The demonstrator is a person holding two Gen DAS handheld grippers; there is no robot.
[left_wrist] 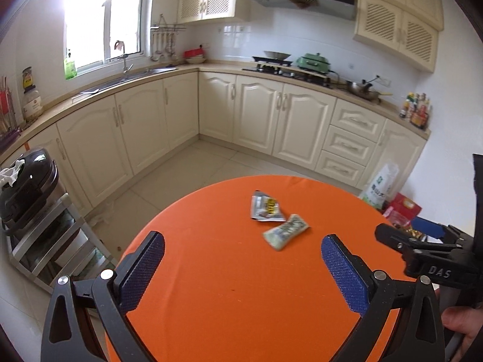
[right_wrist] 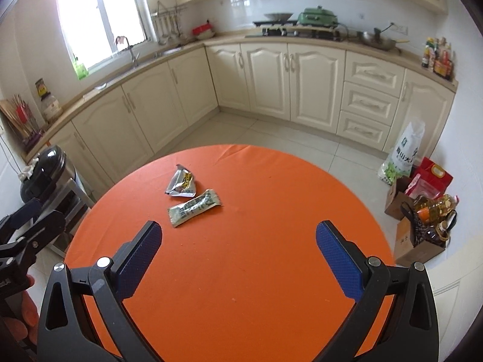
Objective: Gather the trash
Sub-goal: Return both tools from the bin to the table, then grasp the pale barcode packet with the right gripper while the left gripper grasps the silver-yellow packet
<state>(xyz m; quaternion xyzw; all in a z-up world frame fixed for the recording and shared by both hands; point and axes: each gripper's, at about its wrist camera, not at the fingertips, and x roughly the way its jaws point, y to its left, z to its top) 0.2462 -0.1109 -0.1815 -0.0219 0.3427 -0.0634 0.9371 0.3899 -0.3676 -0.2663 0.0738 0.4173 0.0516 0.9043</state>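
Note:
Two pieces of trash lie on a round orange table (left_wrist: 229,286) (right_wrist: 271,205): a crumpled silver wrapper with yellow print (left_wrist: 267,208) (right_wrist: 181,184) and, just nearer, a long green-and-white wrapper (left_wrist: 286,231) (right_wrist: 194,207). My left gripper (left_wrist: 243,255) is open over the table's near half, with both wrappers ahead between its blue pads. My right gripper (right_wrist: 238,242) is also open with nothing in it; the wrappers lie ahead and to its left. Each gripper shows at the edge of the other's view.
A black-lidded bin (left_wrist: 25,187) (right_wrist: 45,172) stands on a metal rack left of the table. Bags, boxes and oil bottles (right_wrist: 422,205) crowd the floor at the right. Cream kitchen cabinets (left_wrist: 256,114) run along the far walls, with tiled floor between.

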